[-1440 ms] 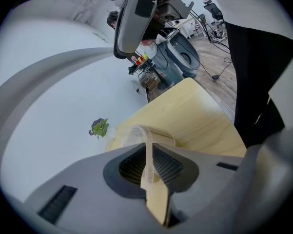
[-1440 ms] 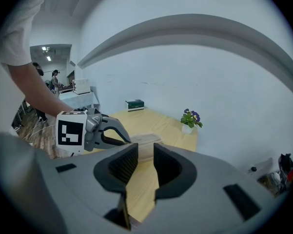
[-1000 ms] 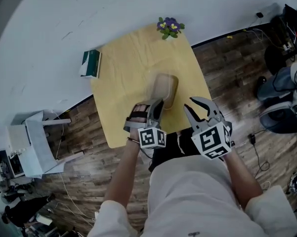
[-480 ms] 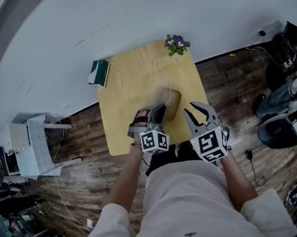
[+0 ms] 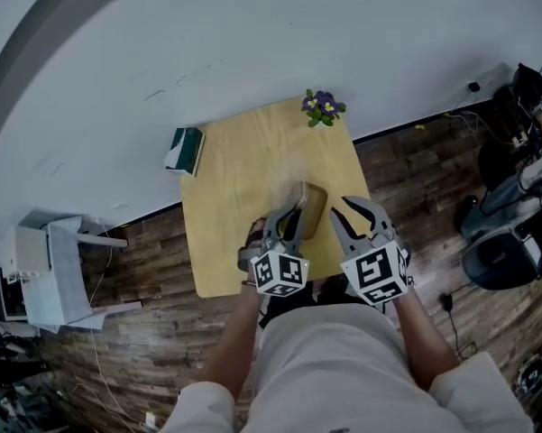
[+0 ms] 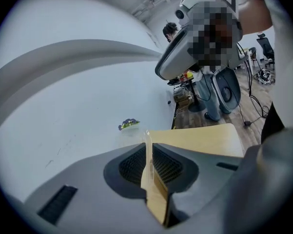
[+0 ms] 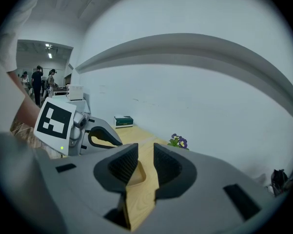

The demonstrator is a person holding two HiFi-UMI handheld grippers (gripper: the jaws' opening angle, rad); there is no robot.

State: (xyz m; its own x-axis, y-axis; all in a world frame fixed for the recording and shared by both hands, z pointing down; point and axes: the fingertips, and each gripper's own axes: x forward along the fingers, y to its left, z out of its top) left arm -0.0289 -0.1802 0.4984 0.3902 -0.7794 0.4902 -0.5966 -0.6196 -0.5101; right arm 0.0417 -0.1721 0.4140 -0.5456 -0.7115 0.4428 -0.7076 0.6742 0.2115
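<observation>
A clear plastic container (image 5: 307, 204) is over the near part of the light wooden table (image 5: 225, 242). My left gripper (image 5: 289, 215) is shut on its thin clear wall (image 6: 147, 141), which stands up between the jaws in the left gripper view. My right gripper (image 5: 350, 213) is open just right of the container, and nothing sits between its jaws (image 7: 141, 164). A curved rim (image 7: 137, 173) shows low in its gap. The left gripper (image 7: 95, 133) also shows in the right gripper view.
A small potted plant with purple flowers (image 5: 323, 106) stands at the table's far right corner. A green box (image 5: 185, 149) lies at the far left edge, by the white wall. There are office chairs and cables (image 5: 514, 233) on the wooden floor to the right, and white furniture (image 5: 45, 273) to the left.
My left gripper has kept its hold on the clear container and tipped upward. My right gripper has come in closer beside it. The head camera has shifted slightly.
</observation>
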